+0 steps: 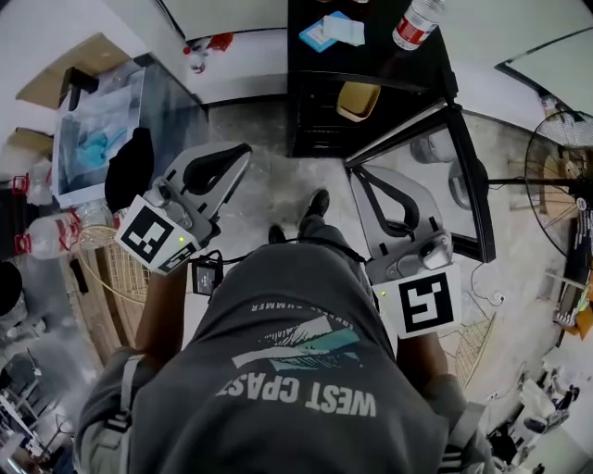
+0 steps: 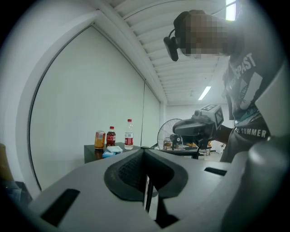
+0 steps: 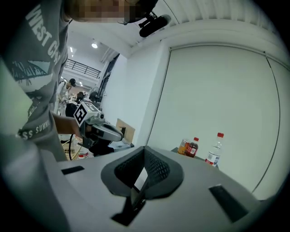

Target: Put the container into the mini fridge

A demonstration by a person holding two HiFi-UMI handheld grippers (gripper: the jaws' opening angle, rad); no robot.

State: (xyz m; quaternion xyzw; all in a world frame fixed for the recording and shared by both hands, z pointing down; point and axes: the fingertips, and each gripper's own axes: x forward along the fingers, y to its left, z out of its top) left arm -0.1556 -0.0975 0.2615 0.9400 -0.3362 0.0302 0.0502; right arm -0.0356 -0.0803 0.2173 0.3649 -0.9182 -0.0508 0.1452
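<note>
The black mini fridge [image 1: 320,93] stands ahead of me with its glass door [image 1: 463,176] swung open to the right. A tan container [image 1: 359,100] rests on a shelf at the fridge's open front. A blue and white box [image 1: 332,32] and a bottle [image 1: 414,23] lie on the fridge top. My left gripper [image 1: 243,148] is raised at the left, shut and empty. My right gripper [image 1: 357,171] hovers by the door, also shut with nothing in it. In the gripper views the left gripper's tips [image 2: 144,152] and the right gripper's tips [image 3: 145,149] meet.
A standing fan [image 1: 561,185] is at the right beyond the door. A wicker basket [image 1: 111,268] and a glass case [image 1: 102,130] stand at the left. Bottles [image 2: 112,136] line the fridge top. My feet [image 1: 315,208] are on the floor before the fridge.
</note>
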